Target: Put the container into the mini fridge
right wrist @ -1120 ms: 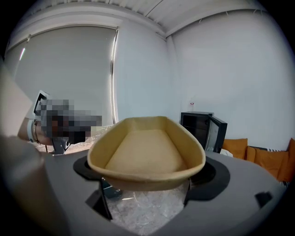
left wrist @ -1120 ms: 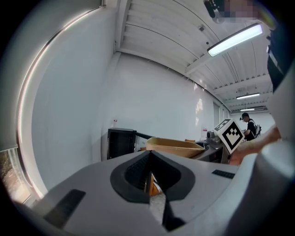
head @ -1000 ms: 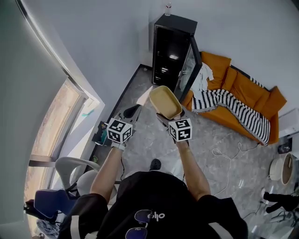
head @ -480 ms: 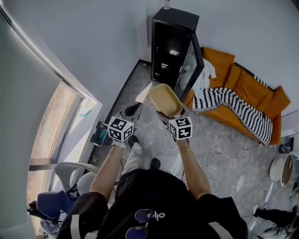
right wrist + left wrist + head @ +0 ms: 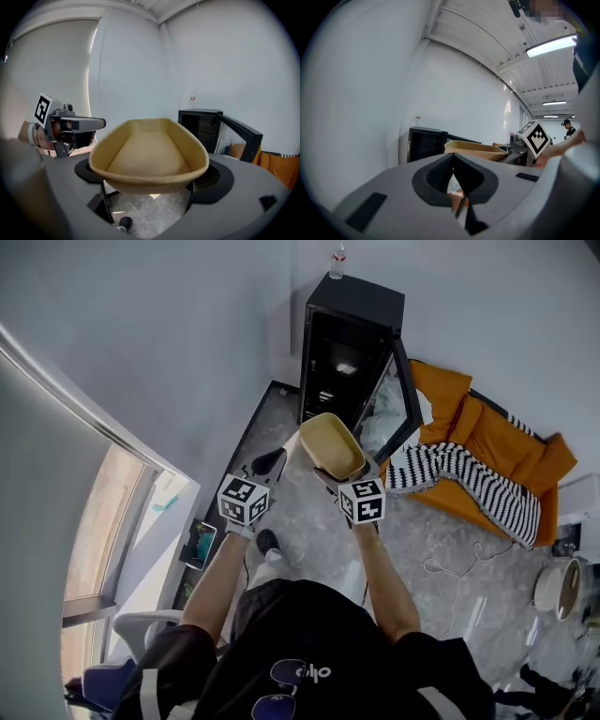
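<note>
You stand on a pale marbled floor (image 5: pixel 441 540) where white walls (image 5: pixel 187 334) meet. To your right, an orange sofa (image 5: pixel 525 451) carries a black-and-white striped throw (image 5: pixel 469 479). To your left, daylight fills a window (image 5: pixel 103 521). A white cable (image 5: pixel 450 568) loops across the floor, and strip lights (image 5: pixel 551 44) line the ceiling.
</note>
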The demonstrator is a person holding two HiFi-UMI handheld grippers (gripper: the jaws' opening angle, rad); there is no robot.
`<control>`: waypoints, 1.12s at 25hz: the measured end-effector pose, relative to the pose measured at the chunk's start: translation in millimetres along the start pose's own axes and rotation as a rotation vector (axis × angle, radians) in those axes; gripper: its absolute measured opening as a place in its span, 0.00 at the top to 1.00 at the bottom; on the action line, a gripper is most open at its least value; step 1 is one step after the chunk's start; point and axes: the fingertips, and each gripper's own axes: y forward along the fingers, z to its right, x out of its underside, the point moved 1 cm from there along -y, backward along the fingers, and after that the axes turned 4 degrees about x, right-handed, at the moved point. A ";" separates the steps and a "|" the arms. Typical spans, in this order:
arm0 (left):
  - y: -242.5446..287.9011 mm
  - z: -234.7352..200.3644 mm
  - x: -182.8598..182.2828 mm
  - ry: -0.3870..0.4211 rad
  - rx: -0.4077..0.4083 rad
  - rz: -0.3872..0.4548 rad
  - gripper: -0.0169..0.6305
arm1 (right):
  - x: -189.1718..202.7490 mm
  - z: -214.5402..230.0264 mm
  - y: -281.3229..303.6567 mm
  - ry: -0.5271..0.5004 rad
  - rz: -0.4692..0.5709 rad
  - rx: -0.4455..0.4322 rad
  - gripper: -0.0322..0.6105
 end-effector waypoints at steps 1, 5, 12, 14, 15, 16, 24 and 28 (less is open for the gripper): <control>4.9 -13.8 -6.4 -0.002 0.004 0.003 0.96 | -9.3 0.6 12.3 0.001 0.001 0.003 0.11; 21.0 -60.7 -26.1 -0.006 0.027 0.016 0.96 | -40.3 -2.4 58.1 -0.005 0.002 0.011 0.11; 41.0 -136.5 -36.5 -0.021 0.065 0.014 0.96 | -70.0 -2.5 126.3 0.005 -0.008 0.044 0.11; 46.0 -150.5 -37.3 -0.021 0.078 0.009 0.96 | -74.8 0.8 139.2 0.010 -0.012 0.055 0.11; 48.7 -156.3 -37.9 -0.020 0.085 0.006 0.96 | -77.1 2.9 144.7 0.014 -0.012 0.061 0.11; 51.5 -161.5 -38.4 -0.020 0.089 0.003 0.96 | -79.4 5.3 149.6 0.017 -0.012 0.066 0.11; 78.9 -186.9 -28.3 -0.031 0.109 -0.023 0.96 | -81.1 35.5 185.3 0.038 -0.019 0.089 0.11; 96.2 -216.0 -24.1 -0.024 0.090 -0.042 0.96 | -82.0 63.8 214.7 0.052 -0.018 0.096 0.11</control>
